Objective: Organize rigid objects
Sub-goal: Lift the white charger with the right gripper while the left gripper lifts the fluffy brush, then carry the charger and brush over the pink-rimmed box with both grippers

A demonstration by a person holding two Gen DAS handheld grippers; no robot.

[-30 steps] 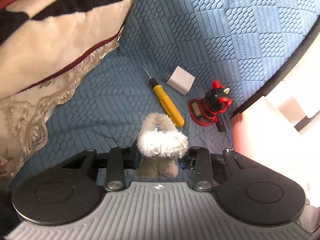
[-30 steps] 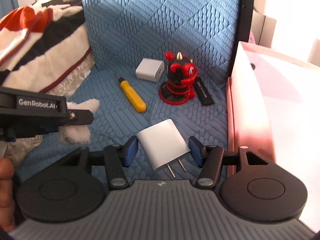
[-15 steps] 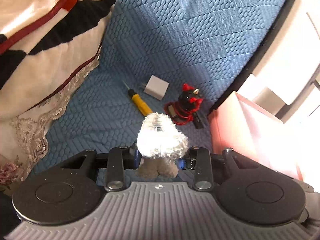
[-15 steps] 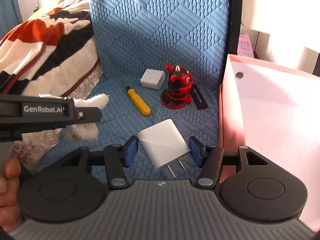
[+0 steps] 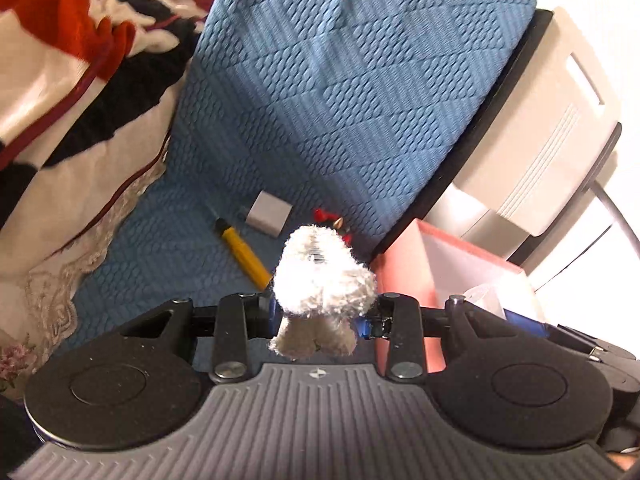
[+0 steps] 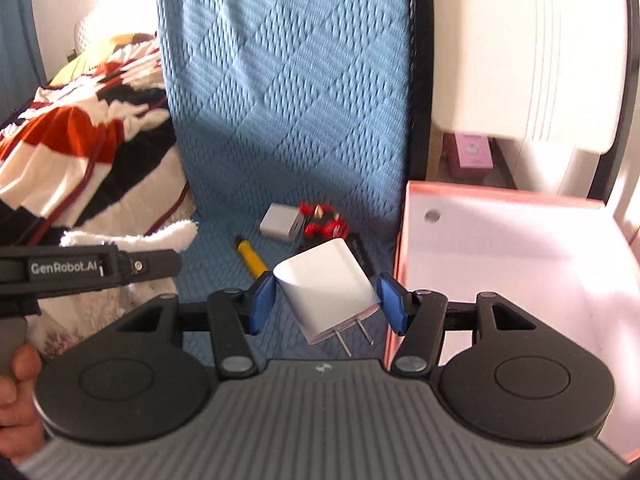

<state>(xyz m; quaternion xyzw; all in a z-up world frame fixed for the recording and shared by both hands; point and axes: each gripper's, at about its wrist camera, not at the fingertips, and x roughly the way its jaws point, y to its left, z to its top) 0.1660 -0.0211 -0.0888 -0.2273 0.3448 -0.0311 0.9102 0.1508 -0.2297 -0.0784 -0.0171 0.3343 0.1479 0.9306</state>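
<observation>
Carrying step: the right gripper [image 6: 326,300] clasps a white charger [image 6: 326,280], the left gripper [image 5: 320,314] a plush toy [image 5: 322,280]; next, each likely needs lowering into the pink box [image 6: 520,248] at frame right.

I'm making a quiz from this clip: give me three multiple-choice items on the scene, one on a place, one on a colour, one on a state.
1. Where does the screwdriver lie?
A. in the pink box
B. on the blue cover
C. on the striped blanket

2. What colour is its handle?
A. green
B. yellow
C. white

3. What does the right gripper hold?
A. a white charger
B. nothing
C. a plush toy

Answers:
1 B: it rests on the blue cover, left of the pink box.
2 B: the handle is plainly yellow.
3 A: the white charger sits between its jaws; the plush toy is in the left gripper.
</observation>
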